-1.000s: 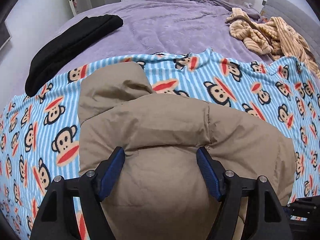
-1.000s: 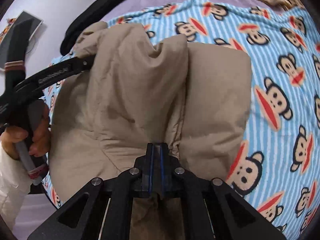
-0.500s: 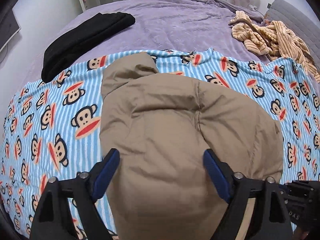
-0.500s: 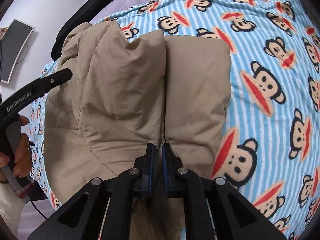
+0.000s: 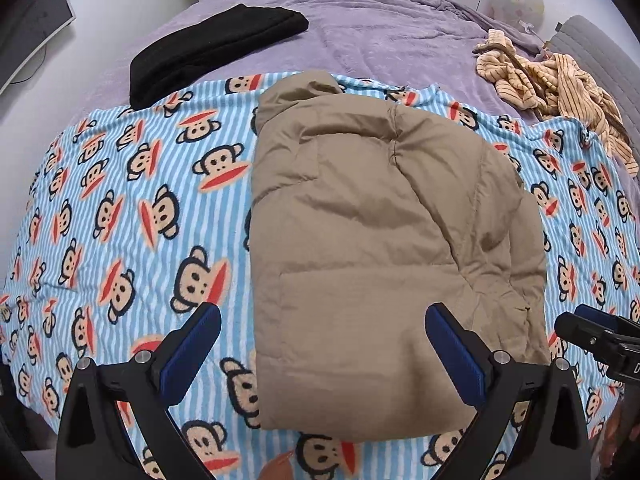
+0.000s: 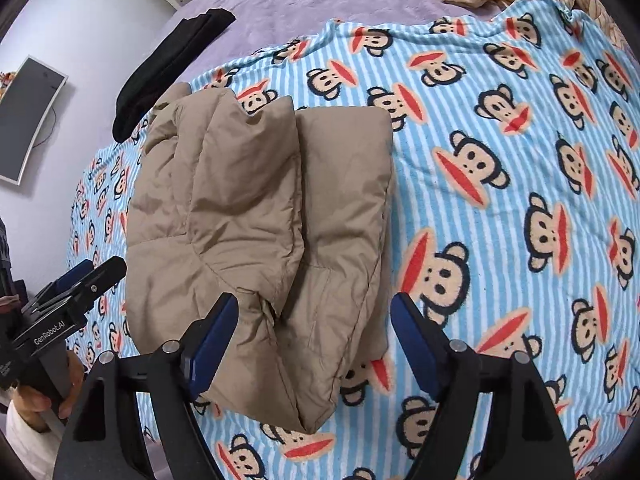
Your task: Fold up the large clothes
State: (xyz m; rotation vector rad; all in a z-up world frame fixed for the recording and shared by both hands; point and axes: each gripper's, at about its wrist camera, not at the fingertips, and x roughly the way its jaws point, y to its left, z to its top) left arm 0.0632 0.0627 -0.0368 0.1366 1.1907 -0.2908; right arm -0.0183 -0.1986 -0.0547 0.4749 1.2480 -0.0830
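A bedroom, and the whole stage is a bed under a purple bedspread, with a blue-striped monkey-print blanket spread across its near half. Right in the middle of that blanket sits the tan puffer jacket, folded into a thick, lumpy bundle, one padded layer doubled over another with a seam running down between them in the right wrist view. Here's the left gripper, poised above the jacket's near edge, jaws opening and spread wide, blue pads clear of the fabric on both sides, nothing held. And the right gripper is over the bundle's near corner, its jaws opening too, with the jacket's fold below the gap but neither pad pressing on it. In the right wrist view, the left gripper shows at the lower left edge with a hand wrapped around its handle. Back on the bedspread, a folded black garment lies at the far left, just touching the blanket's edge, and a crumpled tan-striped garment is heaped at the far right. A monitor hangs on the left wall.
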